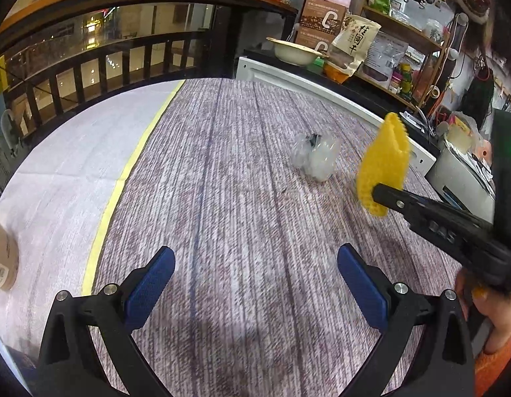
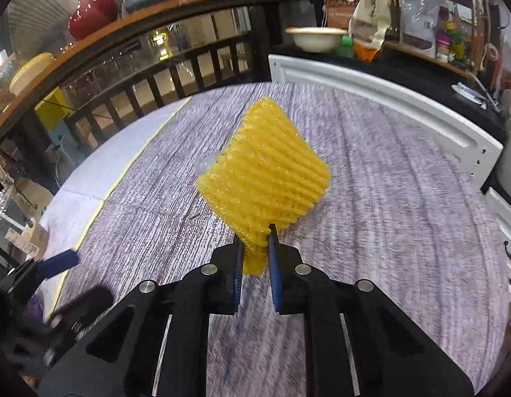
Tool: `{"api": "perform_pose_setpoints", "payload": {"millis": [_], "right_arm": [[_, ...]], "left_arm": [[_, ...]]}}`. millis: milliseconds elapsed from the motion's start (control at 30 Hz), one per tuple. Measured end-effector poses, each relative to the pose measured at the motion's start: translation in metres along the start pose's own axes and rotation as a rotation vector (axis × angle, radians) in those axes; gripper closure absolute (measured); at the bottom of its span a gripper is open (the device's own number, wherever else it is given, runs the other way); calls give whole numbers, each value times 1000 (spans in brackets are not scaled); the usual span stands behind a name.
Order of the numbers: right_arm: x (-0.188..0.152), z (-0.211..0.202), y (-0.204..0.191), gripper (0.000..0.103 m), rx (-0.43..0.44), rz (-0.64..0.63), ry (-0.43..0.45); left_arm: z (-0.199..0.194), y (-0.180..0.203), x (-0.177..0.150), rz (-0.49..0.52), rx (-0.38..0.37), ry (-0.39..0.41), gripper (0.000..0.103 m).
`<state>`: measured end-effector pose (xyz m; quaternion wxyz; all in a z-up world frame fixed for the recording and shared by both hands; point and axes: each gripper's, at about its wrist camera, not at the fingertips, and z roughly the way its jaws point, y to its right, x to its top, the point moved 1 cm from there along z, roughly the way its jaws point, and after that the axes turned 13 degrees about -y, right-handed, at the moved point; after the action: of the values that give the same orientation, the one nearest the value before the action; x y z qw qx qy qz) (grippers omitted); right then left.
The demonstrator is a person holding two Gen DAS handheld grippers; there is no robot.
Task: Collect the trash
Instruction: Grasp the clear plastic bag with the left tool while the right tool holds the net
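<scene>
My right gripper (image 2: 254,240) is shut on a yellow foam fruit net (image 2: 265,178) and holds it up off the table; the net also shows in the left wrist view (image 1: 384,162), pinched by the right gripper (image 1: 378,193). A crumpled clear plastic wrapper (image 1: 316,154) lies on the grey-purple tablecloth (image 1: 222,198), left of the net. My left gripper (image 1: 255,266) is open and empty, low over the cloth, well short of the wrapper. Its blue fingertips (image 2: 62,259) show at the left edge of the right wrist view.
A beige labelled container (image 1: 2,261) stands at the table's left edge. A white cabinet (image 2: 388,99) borders the table's far right side. A shelf behind holds a bowl (image 1: 295,51) and food bags (image 1: 353,44). A dark wooden railing (image 1: 90,63) runs behind the table.
</scene>
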<state>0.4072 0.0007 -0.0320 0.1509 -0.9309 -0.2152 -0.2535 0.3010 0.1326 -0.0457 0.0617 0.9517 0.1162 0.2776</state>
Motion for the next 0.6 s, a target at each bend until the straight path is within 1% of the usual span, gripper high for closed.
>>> {"api": "perform_pose_setpoints", "payload": {"millis": [133,267,367,500,600], "right_arm": [[-12,-22,10,89,-17,-5,25],[-25,-36,20,89,-21,0,24],[-33,-44,28,89,-25,2,26],[-42,-49,39,89,-21,22,24],[-47,-53,42,88,-23,24,24]], "left_arm": [[13,17,16,55,22,17,6],[31,30,35,63,-7,-5,6],[41,40,47,75,-18,-7,7],[56,55,64,104,0,-21,12],[66,59,72,97,-9,-44,17]]}}
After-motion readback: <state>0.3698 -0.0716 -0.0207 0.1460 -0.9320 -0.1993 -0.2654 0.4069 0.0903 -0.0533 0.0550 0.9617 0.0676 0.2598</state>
